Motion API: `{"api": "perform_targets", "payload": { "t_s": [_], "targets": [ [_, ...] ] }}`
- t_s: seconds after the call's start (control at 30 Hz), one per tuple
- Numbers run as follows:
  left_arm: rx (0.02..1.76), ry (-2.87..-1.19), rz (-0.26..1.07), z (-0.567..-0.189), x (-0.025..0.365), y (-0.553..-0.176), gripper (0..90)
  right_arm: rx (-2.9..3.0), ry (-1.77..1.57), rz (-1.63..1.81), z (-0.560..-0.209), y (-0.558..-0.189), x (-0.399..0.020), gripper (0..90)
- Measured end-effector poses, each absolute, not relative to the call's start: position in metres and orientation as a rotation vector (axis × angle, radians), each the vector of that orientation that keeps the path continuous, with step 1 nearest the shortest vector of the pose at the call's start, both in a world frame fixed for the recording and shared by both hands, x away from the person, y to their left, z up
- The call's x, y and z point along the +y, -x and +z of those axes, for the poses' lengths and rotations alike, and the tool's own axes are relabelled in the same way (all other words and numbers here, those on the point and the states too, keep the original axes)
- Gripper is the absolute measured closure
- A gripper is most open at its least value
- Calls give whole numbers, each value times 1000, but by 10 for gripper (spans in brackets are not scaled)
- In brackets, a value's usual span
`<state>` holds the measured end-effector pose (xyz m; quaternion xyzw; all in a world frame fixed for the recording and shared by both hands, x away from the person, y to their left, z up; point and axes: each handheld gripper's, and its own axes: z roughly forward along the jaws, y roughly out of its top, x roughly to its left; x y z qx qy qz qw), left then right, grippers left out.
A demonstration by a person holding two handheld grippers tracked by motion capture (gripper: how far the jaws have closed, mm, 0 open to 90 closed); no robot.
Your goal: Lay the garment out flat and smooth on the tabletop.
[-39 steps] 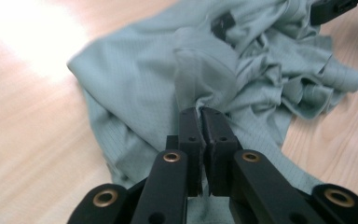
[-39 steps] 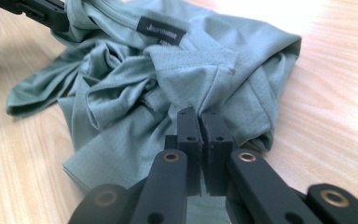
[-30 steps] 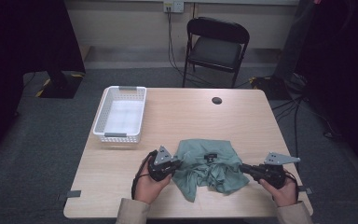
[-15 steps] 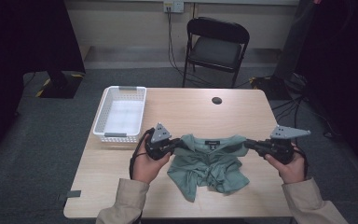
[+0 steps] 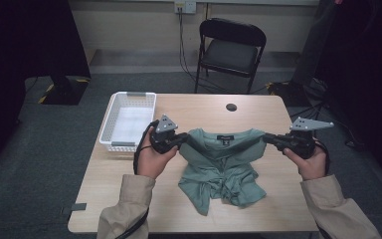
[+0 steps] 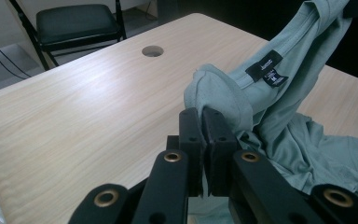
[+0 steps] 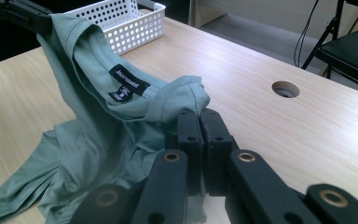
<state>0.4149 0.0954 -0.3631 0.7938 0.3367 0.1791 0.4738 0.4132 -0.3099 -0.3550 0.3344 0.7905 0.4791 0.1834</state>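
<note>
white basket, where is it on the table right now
In the high view the basket sits at the table's far left corner, just beyond the left claw and left of the green shirt.

My left claw [image 5: 183, 140] and right claw [image 5: 270, 139] each clamped on a shoulder of the green T-shirt [image 5: 222, 169], collar stretched between them, hem crumpled on my counter [image 5: 129, 199], white basket [image 5: 128, 121] at left
</note>
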Motion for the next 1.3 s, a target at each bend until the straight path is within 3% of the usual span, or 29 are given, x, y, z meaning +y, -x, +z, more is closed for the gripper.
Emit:
{"api": "perform_targets", "payload": {
  "t_s": [0.7,1.3],
  "targets": [
    [834,-1947,497,-324,98,-445,881,2151,-975,1401,-303,-445,-323,883],
    [888,-1955,478,-338,101,-494,883,2131,-1023,1315,-317,-484,-321,884]
  ]
}}
